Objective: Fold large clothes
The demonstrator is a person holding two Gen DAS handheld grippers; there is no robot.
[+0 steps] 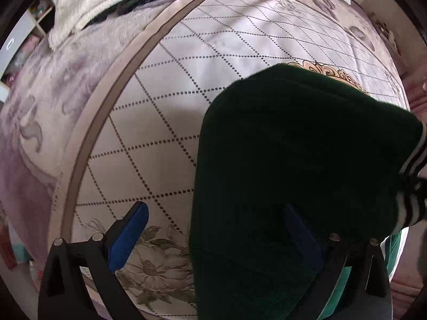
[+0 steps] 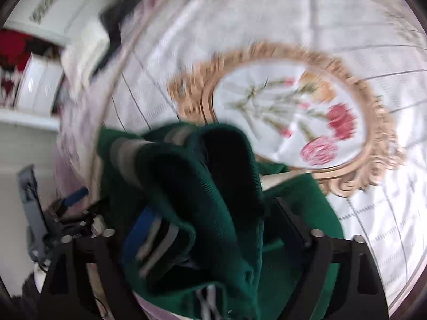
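Both grippers, left (image 1: 216,229) and right (image 2: 208,221), stand wide open over the green sweater (image 1: 293,146), gripping nothing, so it rests on the bed (image 1: 186,53).

— Where is my left wrist camera looking from?

— It sits behind the left gripper (image 1: 213,229) and faces almost straight down along its fingers onto the bed (image 1: 202,61), close above the quilted cover. The dark green garment (image 1: 293,160) fills the lower right of that view.

— And my right one?

— Behind the right gripper (image 2: 208,229), tipped steeply down and rolled, so the bed (image 2: 373,226) lies slanted in it. It is very near: the garment (image 2: 226,186) bunches right in front of the lens, and the picture is smeared.

— What do I get in both?

— The garment, the diamond-stitched cover, part of the gold-framed medallion (image 1: 339,73) (image 2: 373,144), and the white bedding (image 1: 93,2) (image 2: 82,50) at upper left.
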